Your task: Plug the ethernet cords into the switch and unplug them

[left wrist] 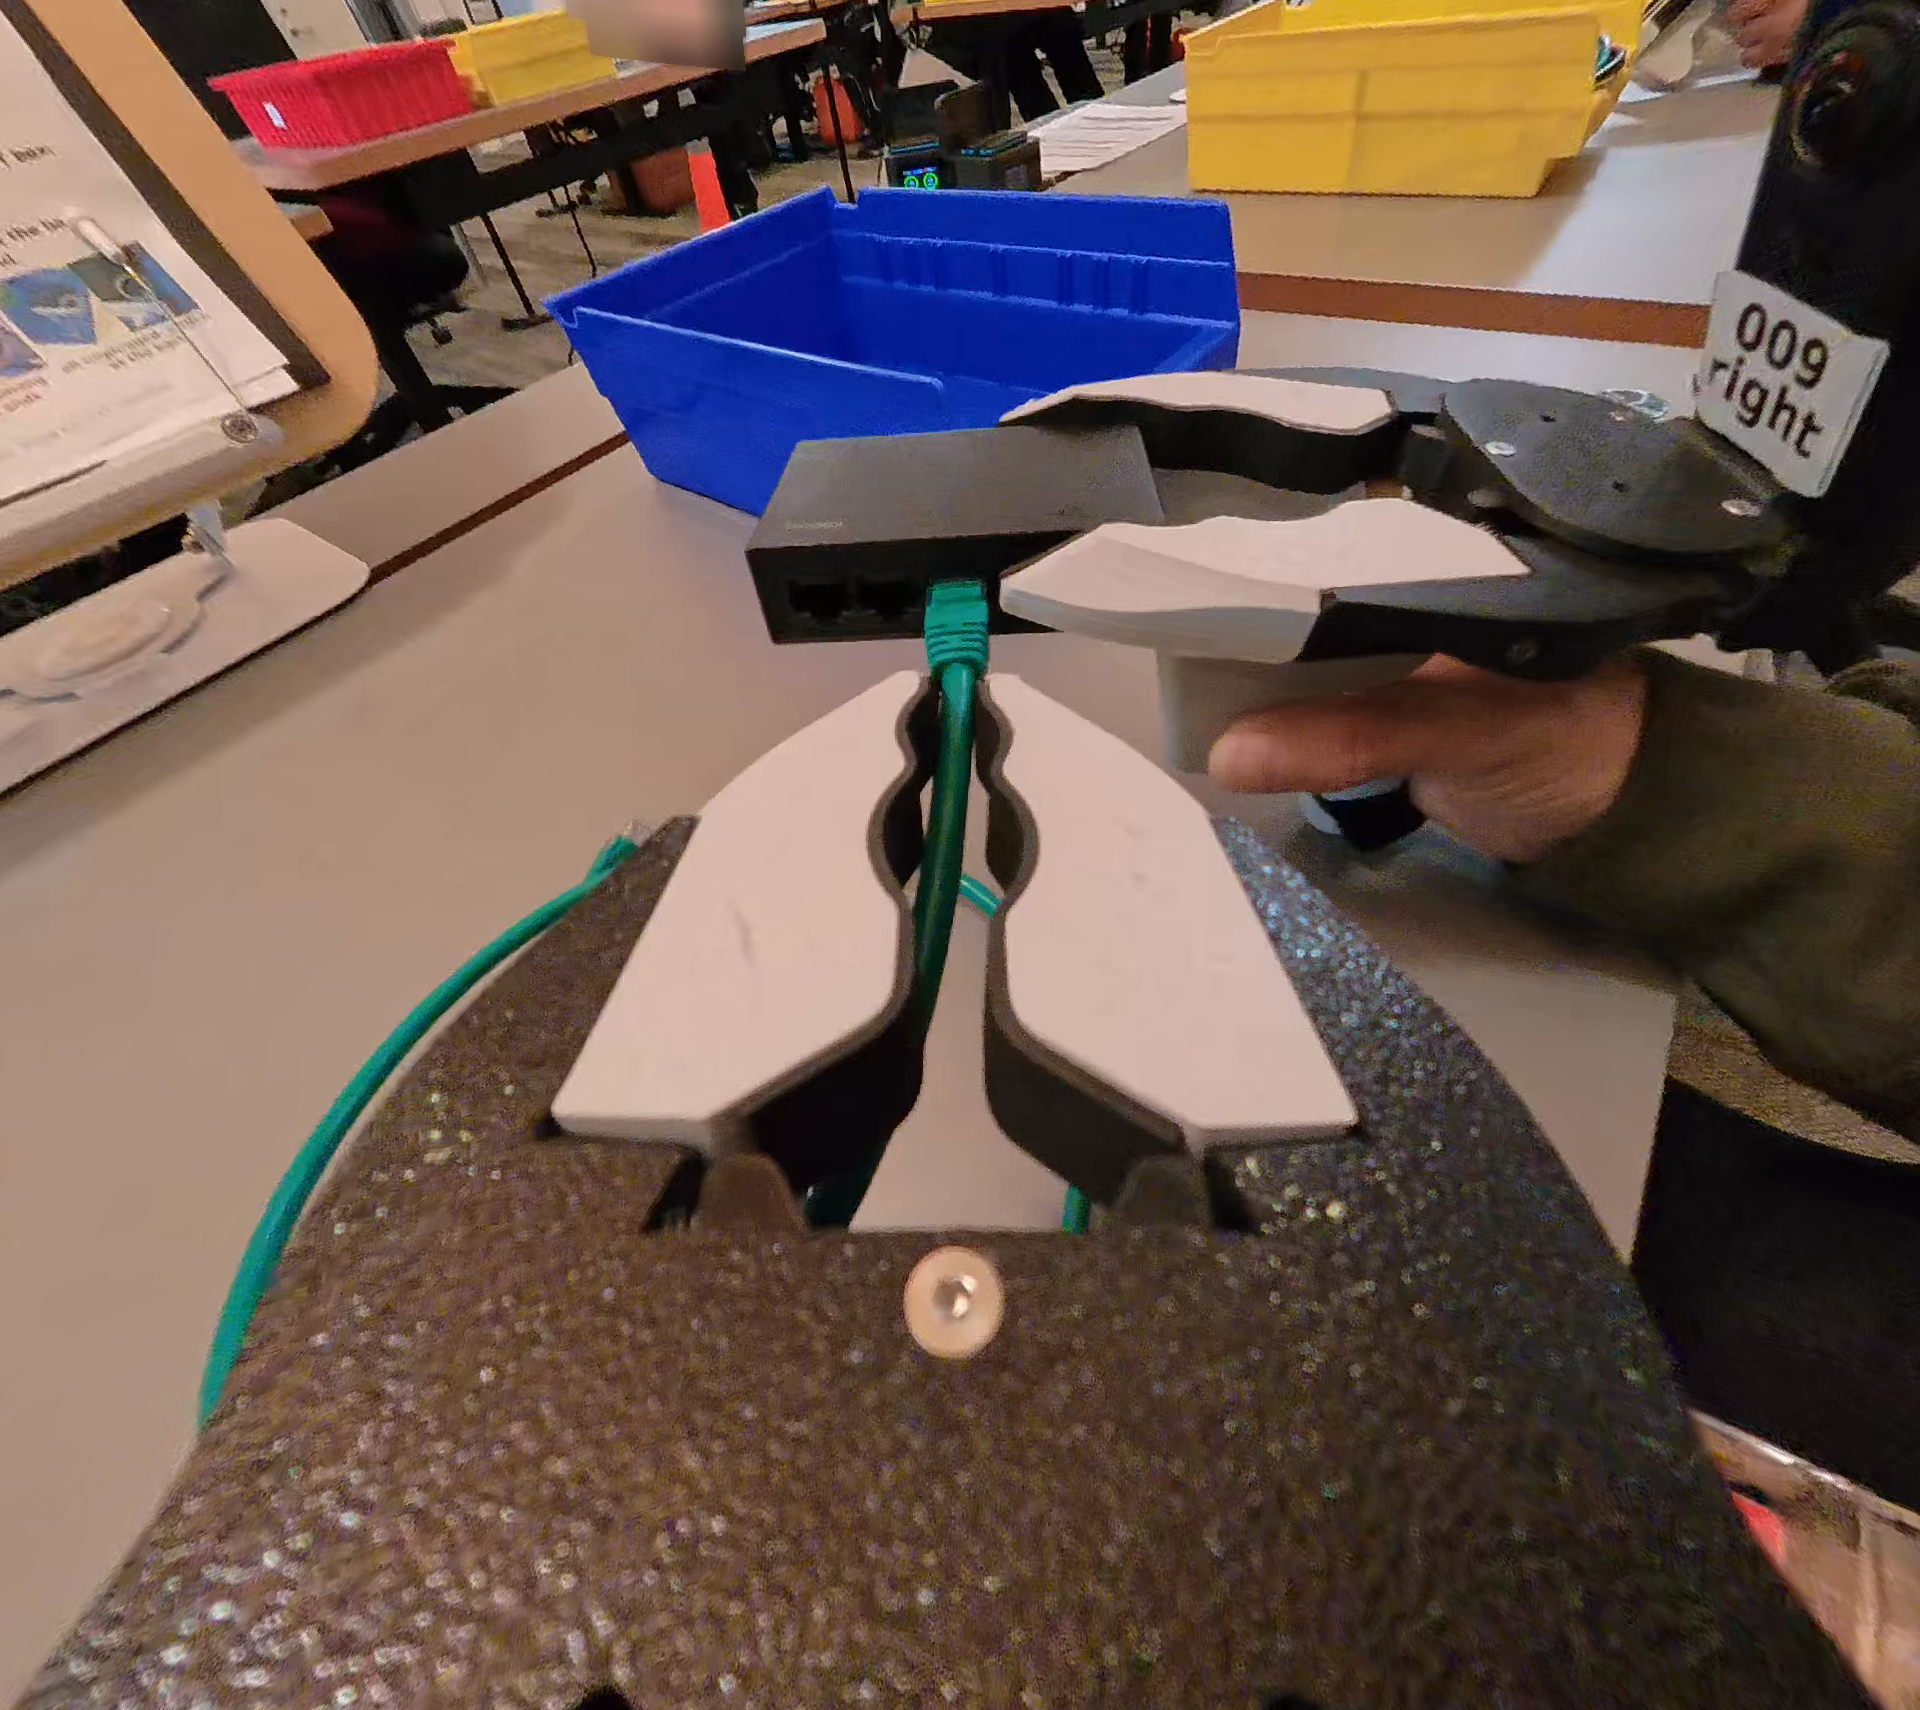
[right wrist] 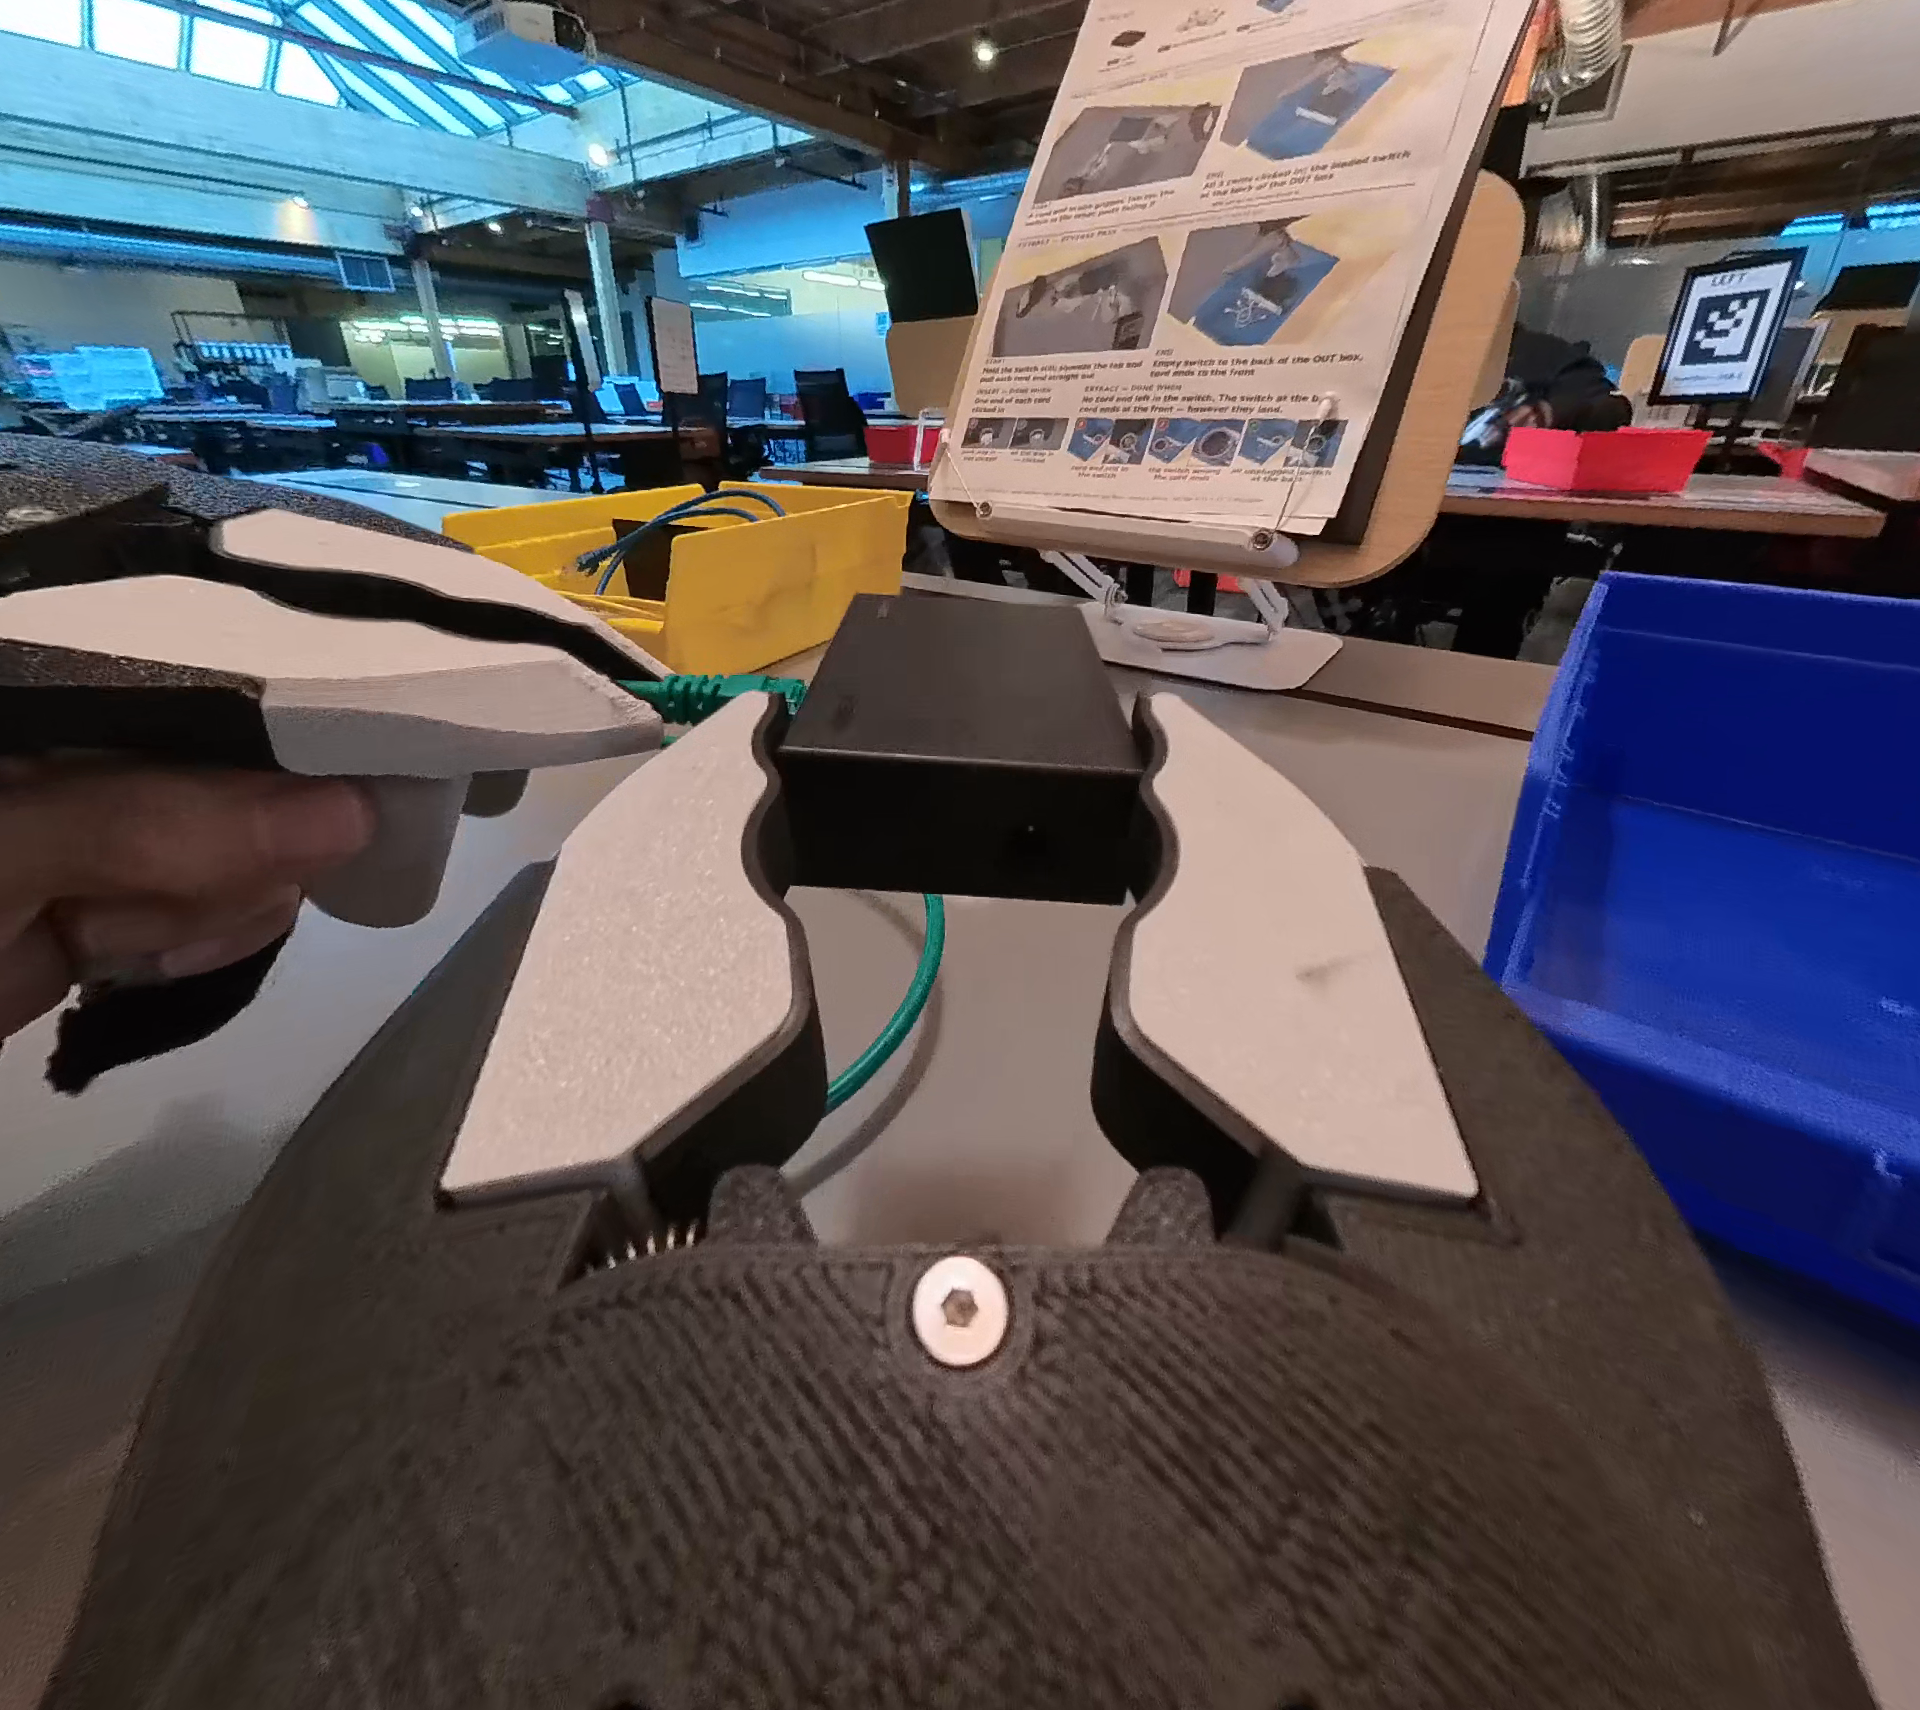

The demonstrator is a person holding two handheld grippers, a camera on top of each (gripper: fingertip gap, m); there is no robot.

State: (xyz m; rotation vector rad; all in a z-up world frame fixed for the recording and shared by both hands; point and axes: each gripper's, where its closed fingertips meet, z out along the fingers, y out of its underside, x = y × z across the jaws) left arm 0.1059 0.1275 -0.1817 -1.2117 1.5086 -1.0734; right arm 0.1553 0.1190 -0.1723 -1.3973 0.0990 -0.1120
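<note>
— How is the switch [right wrist: 956, 767] held?

— It is clamped between the jaws of the right gripper [right wrist: 956, 787], just above the grey surface [left wrist: 436, 725], near the blue bin [left wrist: 894, 330].

— And the green ethernet cord [left wrist: 951, 819]?

— Its plug [left wrist: 956, 616] is seated in a front port. The cord is pinched just behind the plug by the nearly closed jaws of the left gripper [left wrist: 948, 704].

both wrist views sit close, at right angles, sharing the switch [left wrist: 956, 517] [right wrist: 956, 746].
</note>
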